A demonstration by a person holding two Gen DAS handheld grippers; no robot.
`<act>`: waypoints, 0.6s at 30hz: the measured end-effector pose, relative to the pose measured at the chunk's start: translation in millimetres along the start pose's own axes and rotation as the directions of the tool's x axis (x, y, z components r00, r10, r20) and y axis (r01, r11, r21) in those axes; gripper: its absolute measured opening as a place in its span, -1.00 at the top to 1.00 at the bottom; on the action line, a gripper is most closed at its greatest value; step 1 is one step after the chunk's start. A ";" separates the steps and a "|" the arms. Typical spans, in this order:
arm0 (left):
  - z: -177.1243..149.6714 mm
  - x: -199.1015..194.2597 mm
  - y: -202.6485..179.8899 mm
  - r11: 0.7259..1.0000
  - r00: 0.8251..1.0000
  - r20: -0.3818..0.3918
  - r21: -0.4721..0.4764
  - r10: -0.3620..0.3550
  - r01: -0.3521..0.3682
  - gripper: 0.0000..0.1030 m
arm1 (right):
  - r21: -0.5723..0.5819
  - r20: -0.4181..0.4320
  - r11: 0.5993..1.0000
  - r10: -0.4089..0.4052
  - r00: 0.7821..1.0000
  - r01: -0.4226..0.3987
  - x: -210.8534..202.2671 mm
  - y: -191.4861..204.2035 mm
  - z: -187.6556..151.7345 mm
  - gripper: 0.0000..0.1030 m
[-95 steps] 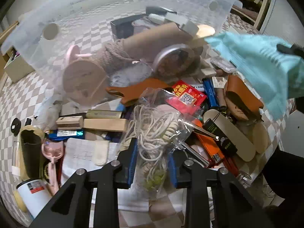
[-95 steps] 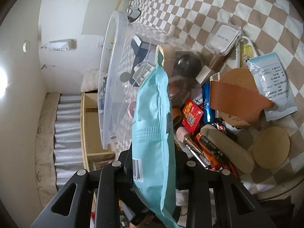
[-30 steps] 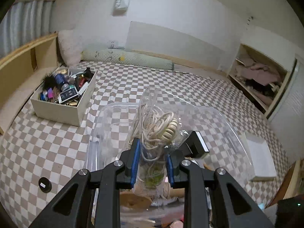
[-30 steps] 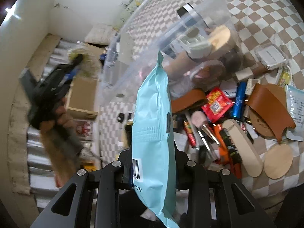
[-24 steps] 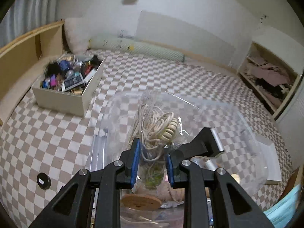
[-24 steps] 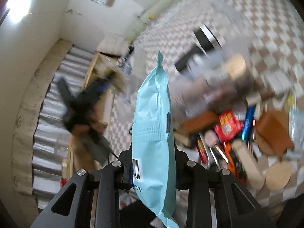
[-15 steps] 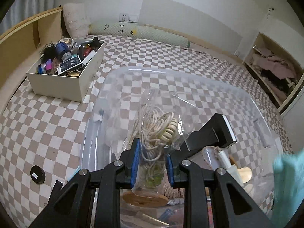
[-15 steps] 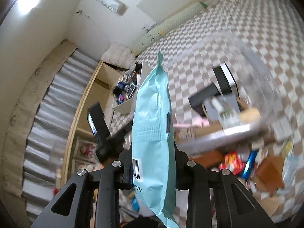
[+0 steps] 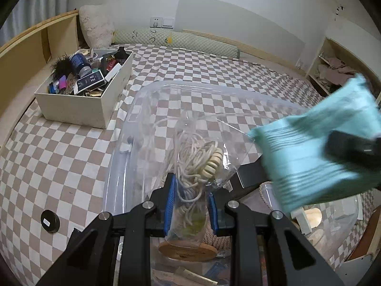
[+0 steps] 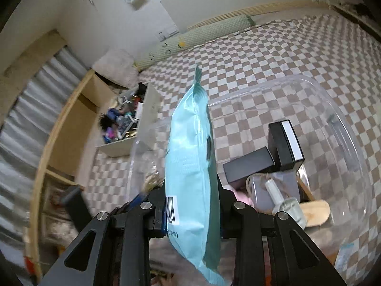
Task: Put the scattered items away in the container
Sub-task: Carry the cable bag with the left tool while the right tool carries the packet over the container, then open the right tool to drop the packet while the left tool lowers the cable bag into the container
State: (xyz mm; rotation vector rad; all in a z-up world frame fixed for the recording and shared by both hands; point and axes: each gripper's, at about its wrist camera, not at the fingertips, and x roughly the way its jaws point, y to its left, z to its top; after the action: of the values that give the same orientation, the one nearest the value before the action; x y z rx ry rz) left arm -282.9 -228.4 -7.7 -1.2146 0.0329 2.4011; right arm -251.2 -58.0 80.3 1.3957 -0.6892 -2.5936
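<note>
Cord bag [image 9: 190,166] sits clamped between the left gripper [image 9: 190,205] pads above the clear bin [image 9: 142,90]; the teal pouch [image 9: 316,152] crowds in from the right, so both could collide.

Right view: right gripper [image 10: 191,212] squeezes the pouch over the bin; released early, it could land on the rim and slide off.

A brown-and-white checkered cover [image 9: 59,157] is stretching toward white walls [image 9: 238,4], a wooden shelf unit [image 9: 35,45] running along its left edge, a green bolster [image 9: 176,40] lying at the far edge.
</note>
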 end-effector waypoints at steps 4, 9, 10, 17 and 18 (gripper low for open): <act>1.0 -1.7 3.2 1.000 1.000 0.002 -0.001 -0.009 0.009 0.52 | -0.010 -0.021 1.000 -0.015 1.000 0.015 26.8 7.8 0.7 0.39; 7.0 -7.7 15.8 0.999 1.000 0.012 -0.037 -0.025 0.025 0.52 | -0.001 -0.061 0.999 -0.037 0.997 0.037 55.3 11.6 4.1 0.39; 8.0 -9.0 18.2 0.999 1.000 0.014 -0.043 -0.024 0.024 0.52 | 0.006 -0.069 0.999 -0.040 0.997 0.040 59.9 12.1 4.4 0.39; 12.8 -14.6 27.0 0.995 0.998 0.020 -0.078 -0.054 0.055 0.52 | 0.054 -0.103 0.997 -0.057 0.993 0.062 90.2 14.6 9.1 0.39; 12.8 -13.7 27.2 0.995 0.998 0.018 -0.080 -0.056 0.058 0.52 | 0.061 -0.110 0.996 -0.060 0.992 0.067 94.9 15.1 10.7 0.39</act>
State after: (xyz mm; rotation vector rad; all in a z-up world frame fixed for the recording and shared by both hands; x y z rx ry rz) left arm -296.5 -255.3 6.0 -1.2153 -0.1031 2.3827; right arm -315.5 -97.2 19.6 1.5884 -0.7302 -2.5412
